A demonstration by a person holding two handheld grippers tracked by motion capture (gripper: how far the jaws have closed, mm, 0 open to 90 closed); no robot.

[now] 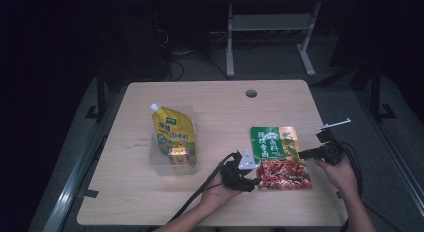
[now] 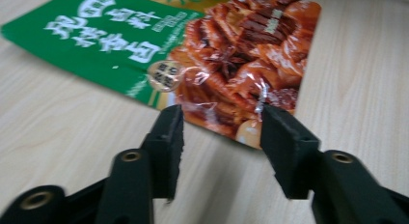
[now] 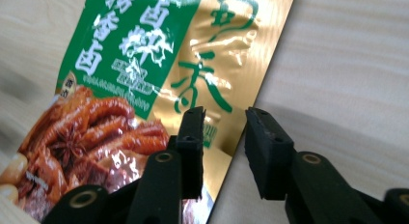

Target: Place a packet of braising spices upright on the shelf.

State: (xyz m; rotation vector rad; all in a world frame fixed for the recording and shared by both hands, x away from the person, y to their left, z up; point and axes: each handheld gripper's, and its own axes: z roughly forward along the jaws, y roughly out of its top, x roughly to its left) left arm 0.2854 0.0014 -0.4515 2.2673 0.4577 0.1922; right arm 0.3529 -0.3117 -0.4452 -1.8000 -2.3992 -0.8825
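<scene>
1. The green-and-red snack packet (image 1: 279, 156) lies flat on the surface (image 1: 220, 107), long axis running away from the person.
2. The left gripper (image 2: 219, 122), fingers wide, straddles its near corner; the right gripper (image 3: 224, 132), fingers narrower but open, straddles its gold edge.
3. White Chinese lettering, not legible to me.

Both hands reach forward low over the table, left gripper (image 1: 254, 181) and right gripper (image 1: 302, 153) each with jaws parted.
</scene>
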